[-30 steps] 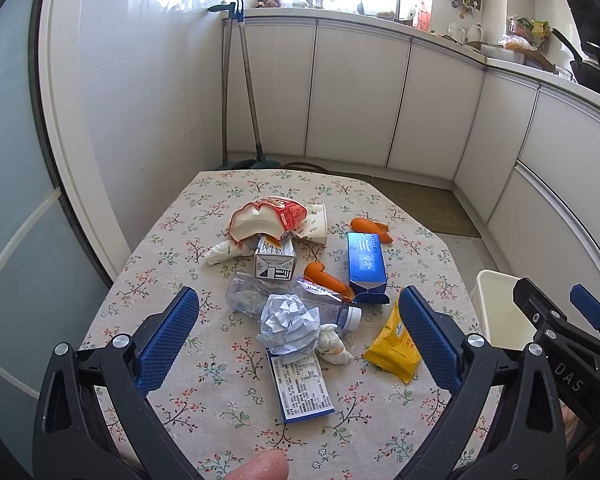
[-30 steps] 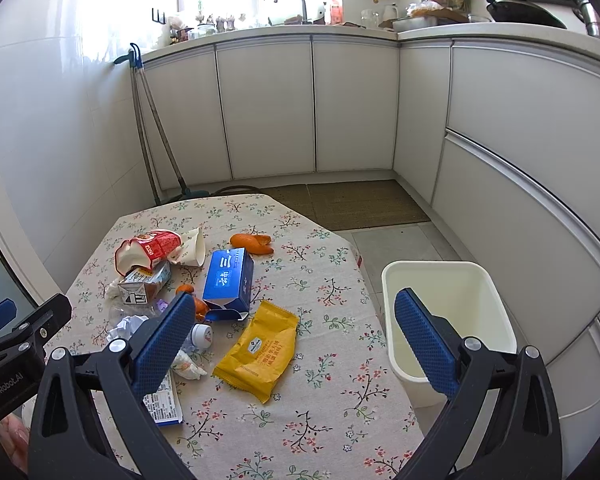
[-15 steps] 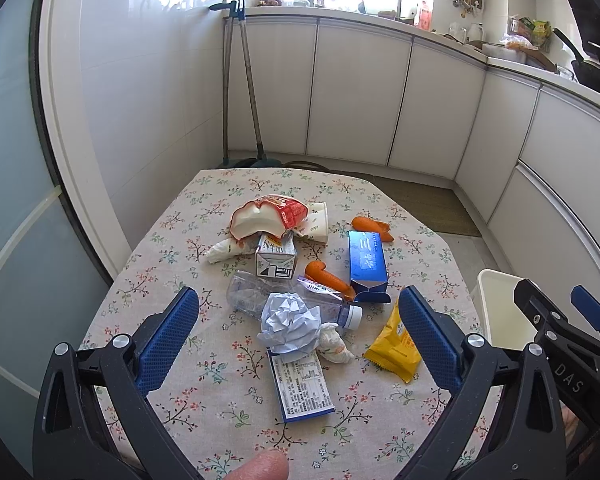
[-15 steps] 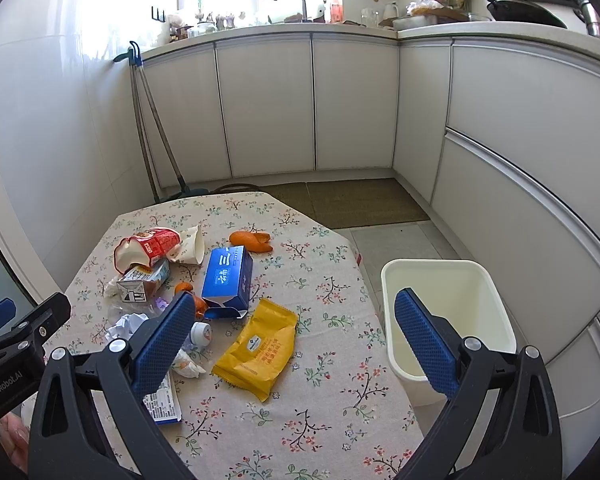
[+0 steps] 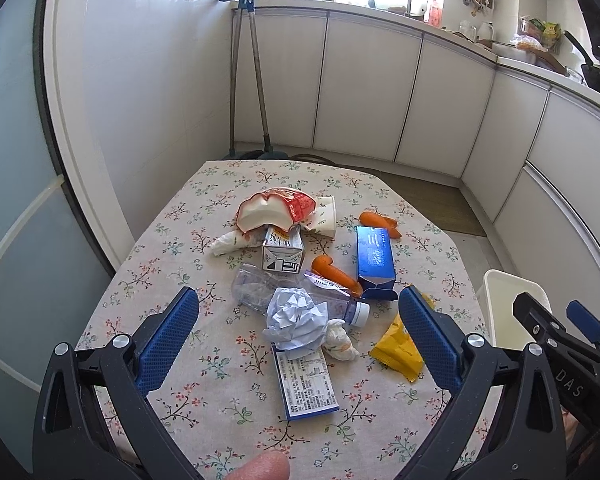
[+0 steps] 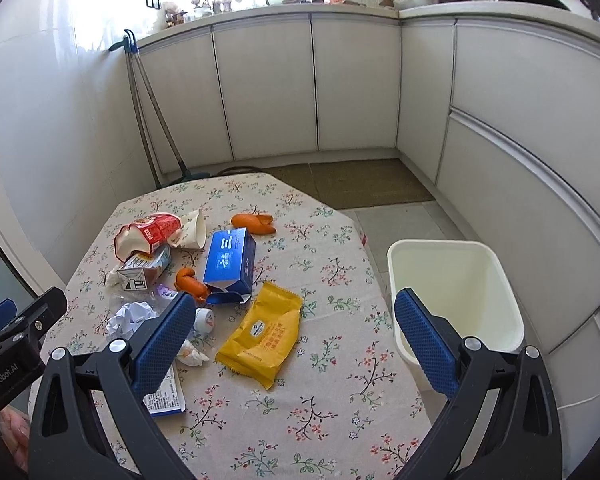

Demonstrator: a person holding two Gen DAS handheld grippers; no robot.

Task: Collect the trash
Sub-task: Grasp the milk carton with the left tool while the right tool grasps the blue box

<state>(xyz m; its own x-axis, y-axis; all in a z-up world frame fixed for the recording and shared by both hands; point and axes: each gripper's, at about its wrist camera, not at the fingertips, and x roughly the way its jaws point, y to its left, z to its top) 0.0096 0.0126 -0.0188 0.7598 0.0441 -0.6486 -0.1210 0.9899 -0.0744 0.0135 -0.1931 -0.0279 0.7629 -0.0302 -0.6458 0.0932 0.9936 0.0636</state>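
Both tongs are spread and hold nothing: left gripper (image 5: 298, 336), right gripper (image 6: 296, 342). All trash (image 5: 300, 276) lies mid-frame on the table (image 5: 172, 216). The bin (image 6: 456, 296) at right looks empty, so nothing seems collected yet.

I count: orange peel pieces (image 5: 378, 222) x3 | blue cartons (image 5: 374, 257) x2 | milk carton (image 5: 283, 253) x1 | plastic bottle (image 5: 260, 286) x1 | yellow packet (image 6: 262, 334) x1 | crumpled paper ball (image 5: 296, 317) x1 | bin (image 6: 456, 292) x1
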